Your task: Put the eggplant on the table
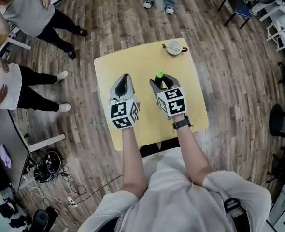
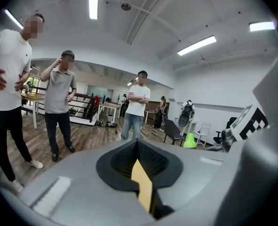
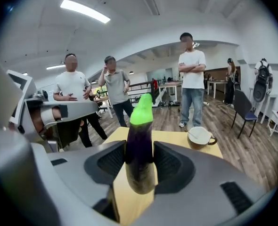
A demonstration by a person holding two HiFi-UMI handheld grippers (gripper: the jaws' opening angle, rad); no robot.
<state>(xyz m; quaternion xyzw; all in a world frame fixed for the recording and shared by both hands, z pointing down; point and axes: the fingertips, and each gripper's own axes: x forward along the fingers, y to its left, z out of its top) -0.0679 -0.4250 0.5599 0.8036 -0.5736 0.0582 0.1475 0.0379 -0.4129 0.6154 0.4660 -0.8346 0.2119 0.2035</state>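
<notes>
A dark purple eggplant [image 3: 139, 147] with a bright green cap stands upright between the jaws of my right gripper [image 3: 139, 160], which is shut on its lower half. In the head view the right gripper [image 1: 161, 84] hangs over the right half of the yellow square table [image 1: 133, 62], and only the eggplant's green tip [image 1: 159, 75] shows. My left gripper [image 1: 124, 78] is beside it over the table's middle, its jaws pressed together with nothing in them. In the left gripper view the left gripper [image 2: 137, 144] shows only a sliver of yellow table [image 2: 143, 187] below its closed pads.
A white cup on a saucer [image 1: 174, 47] sits near the table's far right corner, the cup [image 3: 200, 136] ahead and right of the eggplant. Several people stand on the wooden floor beyond the table, and a dark chair [image 1: 236, 1] is at the far right.
</notes>
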